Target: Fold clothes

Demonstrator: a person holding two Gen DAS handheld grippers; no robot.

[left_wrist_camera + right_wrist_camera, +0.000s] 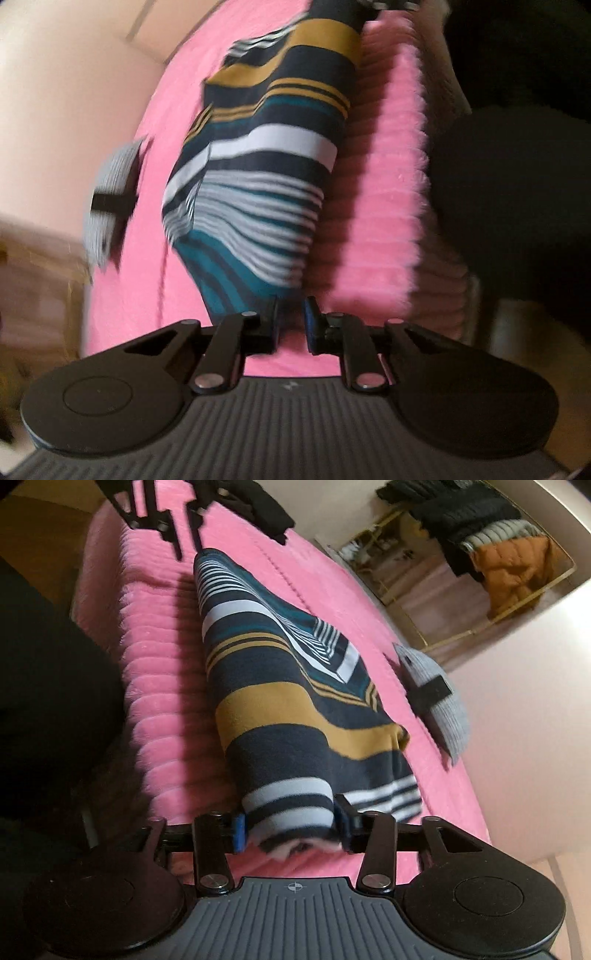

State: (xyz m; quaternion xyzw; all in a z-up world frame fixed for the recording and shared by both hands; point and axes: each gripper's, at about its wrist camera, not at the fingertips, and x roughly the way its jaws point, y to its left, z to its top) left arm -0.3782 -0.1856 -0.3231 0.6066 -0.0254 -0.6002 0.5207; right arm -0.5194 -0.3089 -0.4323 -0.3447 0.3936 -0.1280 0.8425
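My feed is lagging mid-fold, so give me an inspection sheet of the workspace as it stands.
Surface: pink blanket, ribbed along one edge.
Job's things: striped garment, folded long and narrow.
Clutter: grey knit item beside it; dark clothes at the far end.
Grippers: right hand-held gripper astride the garment's near end; left hand-held gripper narrowly open at the opposite end, nothing between.
Cables: nothing seen.
Surroundings: mirror reflecting hanging clothes.
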